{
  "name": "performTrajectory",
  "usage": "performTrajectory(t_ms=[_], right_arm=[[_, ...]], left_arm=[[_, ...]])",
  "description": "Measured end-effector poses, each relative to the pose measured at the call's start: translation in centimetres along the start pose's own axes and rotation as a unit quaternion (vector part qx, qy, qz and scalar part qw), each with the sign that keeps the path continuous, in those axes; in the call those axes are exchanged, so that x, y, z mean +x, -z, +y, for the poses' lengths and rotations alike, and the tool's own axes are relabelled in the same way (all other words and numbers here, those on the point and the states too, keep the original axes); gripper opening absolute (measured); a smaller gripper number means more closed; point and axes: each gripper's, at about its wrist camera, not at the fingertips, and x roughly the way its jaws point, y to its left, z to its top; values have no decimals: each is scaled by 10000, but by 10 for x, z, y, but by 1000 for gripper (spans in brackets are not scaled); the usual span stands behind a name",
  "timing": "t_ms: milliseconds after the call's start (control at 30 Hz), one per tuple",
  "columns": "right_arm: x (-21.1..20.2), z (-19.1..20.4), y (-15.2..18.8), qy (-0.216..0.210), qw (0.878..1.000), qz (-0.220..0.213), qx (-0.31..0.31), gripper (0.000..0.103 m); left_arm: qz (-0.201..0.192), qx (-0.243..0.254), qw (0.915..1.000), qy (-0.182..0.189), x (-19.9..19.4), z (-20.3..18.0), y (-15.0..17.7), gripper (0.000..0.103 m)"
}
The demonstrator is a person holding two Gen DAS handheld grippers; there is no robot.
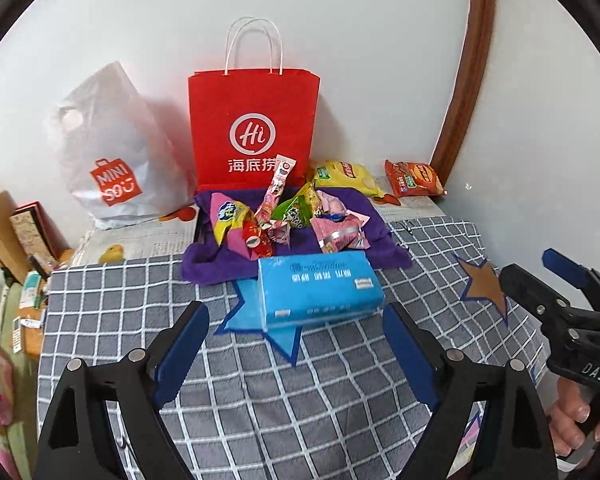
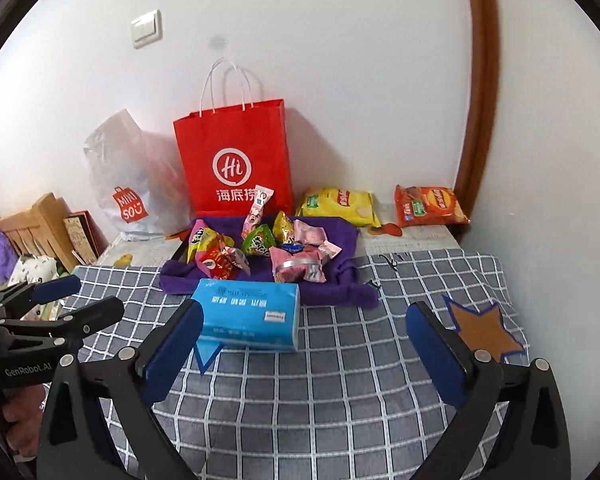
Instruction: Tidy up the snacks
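Note:
Several small snack packets (image 1: 284, 218) (image 2: 260, 250) lie heaped on a purple cloth (image 1: 384, 248) (image 2: 342, 288). A blue tissue pack (image 1: 320, 288) (image 2: 248, 316) lies in front of them on a blue star patch. A yellow chip bag (image 1: 346, 176) (image 2: 338, 204) and an orange chip bag (image 1: 414, 178) (image 2: 430, 206) lie by the wall. My left gripper (image 1: 296, 316) is open and empty, short of the tissue pack. My right gripper (image 2: 304, 320) is open and empty, with the pack just beyond its left finger. Each gripper shows at the edge of the other's view.
A red paper bag (image 1: 252, 128) (image 2: 236, 160) and a white plastic bag (image 1: 112, 152) (image 2: 128, 184) stand against the wall. The checked cloth (image 1: 300, 400) (image 2: 340, 380) bears a brown star patch (image 1: 482, 286) (image 2: 486, 330). Boxes and clutter (image 1: 12, 236) lie left. A person's hand (image 1: 568, 424) holds the right gripper.

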Motion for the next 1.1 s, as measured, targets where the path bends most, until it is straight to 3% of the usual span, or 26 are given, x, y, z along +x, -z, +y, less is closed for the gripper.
performTrajectory(t_ms=[500, 1100], right_arm=[[-62, -4, 50, 71, 9998, -197, -12, 103], [-77, 0, 56, 145, 9994, -302, -52, 103]], left_arm=[[-220, 44, 9996, -145, -46, -20, 43, 88], [-357, -22, 9993, -140, -61, -18, 49, 88]])
